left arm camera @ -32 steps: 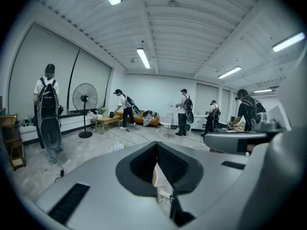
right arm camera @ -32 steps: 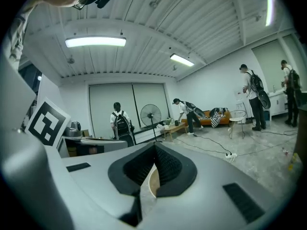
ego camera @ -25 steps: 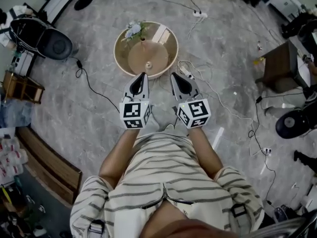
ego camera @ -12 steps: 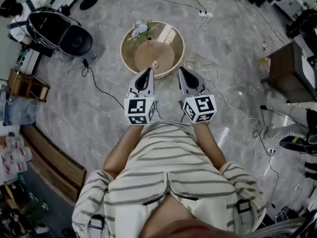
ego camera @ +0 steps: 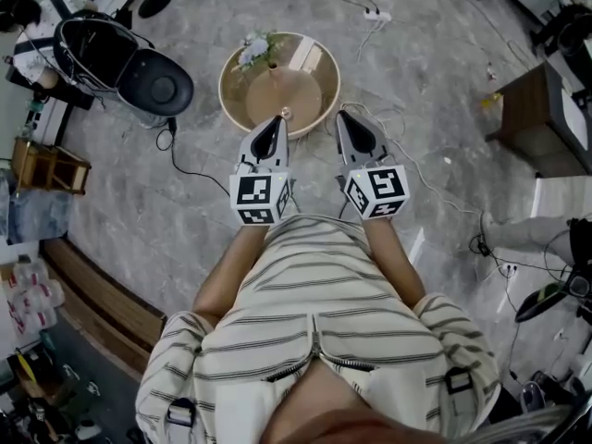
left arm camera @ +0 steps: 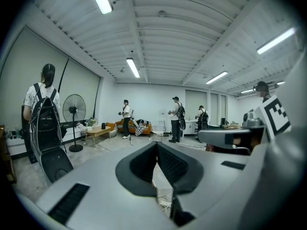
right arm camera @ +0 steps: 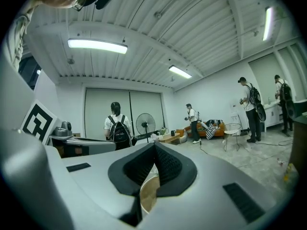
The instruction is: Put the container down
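In the head view a round tan table (ego camera: pixel 229 100) with a raised rim stands on the grey floor ahead of me. It carries a small bunch of flowers (ego camera: pixel 251 51), a narrow-necked tan vase (ego camera: pixel 272 67) and a small pale container (ego camera: pixel 285 113) near its front edge. My left gripper (ego camera: pixel 274 122) points at that front edge, shut and empty. My right gripper (ego camera: pixel 351 118) is beside it, just right of the table, also shut with nothing in it. In the left gripper view the left gripper (left arm camera: pixel 157 144) has its pads meeting; the right gripper (right arm camera: pixel 154 145) likewise.
A person with a black backpack (ego camera: pixel 88 49) and a dark round object (ego camera: pixel 157 86) stand at the left. Cables (ego camera: pixel 398 151) and a power strip (ego camera: pixel 374 14) lie on the floor. A dark cabinet (ego camera: pixel 532 109) is at right, a wooden bench (ego camera: pixel 92 303) at lower left. Several people (left arm camera: pixel 175 119) stand across the room.
Both grippers stay shut, side by side in front of my chest. The round table has come closer to their tips, and the backpack and dark object at left have slid further into view.
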A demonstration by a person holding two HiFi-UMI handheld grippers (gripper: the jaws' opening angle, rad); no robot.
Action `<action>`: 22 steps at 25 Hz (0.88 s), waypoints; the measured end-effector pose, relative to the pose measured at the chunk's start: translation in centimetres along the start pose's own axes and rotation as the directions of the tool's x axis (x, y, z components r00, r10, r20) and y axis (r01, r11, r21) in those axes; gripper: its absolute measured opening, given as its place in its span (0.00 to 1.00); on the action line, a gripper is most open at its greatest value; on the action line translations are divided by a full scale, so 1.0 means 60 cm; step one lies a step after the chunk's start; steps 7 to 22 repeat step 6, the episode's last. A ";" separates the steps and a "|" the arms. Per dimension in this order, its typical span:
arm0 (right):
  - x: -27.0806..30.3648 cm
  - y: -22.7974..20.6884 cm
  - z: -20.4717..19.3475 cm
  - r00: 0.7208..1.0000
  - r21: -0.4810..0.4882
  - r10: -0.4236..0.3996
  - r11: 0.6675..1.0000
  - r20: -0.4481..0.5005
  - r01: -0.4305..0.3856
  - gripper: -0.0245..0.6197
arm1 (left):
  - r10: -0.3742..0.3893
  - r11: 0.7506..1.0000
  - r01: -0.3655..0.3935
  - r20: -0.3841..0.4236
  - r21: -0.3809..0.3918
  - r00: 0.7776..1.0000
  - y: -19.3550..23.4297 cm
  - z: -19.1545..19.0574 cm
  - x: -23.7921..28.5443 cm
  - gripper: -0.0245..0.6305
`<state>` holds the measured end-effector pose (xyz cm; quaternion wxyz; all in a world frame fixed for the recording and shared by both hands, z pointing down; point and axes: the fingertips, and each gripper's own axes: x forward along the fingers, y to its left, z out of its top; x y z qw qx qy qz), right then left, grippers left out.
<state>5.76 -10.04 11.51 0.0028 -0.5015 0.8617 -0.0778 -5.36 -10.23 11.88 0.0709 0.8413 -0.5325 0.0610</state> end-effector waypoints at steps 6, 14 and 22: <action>0.015 0.003 0.008 1.000 -0.011 -0.001 1.000 0.003 0.001 0.05 | -0.014 1.000 0.014 0.017 0.004 1.000 0.006 0.010 0.007 0.04; 0.015 0.003 0.008 1.000 -0.011 -0.001 1.000 0.003 0.001 0.05 | -0.014 1.000 0.014 0.017 0.004 1.000 0.006 0.010 0.007 0.04; 0.015 0.003 0.008 1.000 -0.011 -0.001 1.000 0.003 0.001 0.05 | -0.014 1.000 0.014 0.017 0.004 1.000 0.006 0.010 0.007 0.04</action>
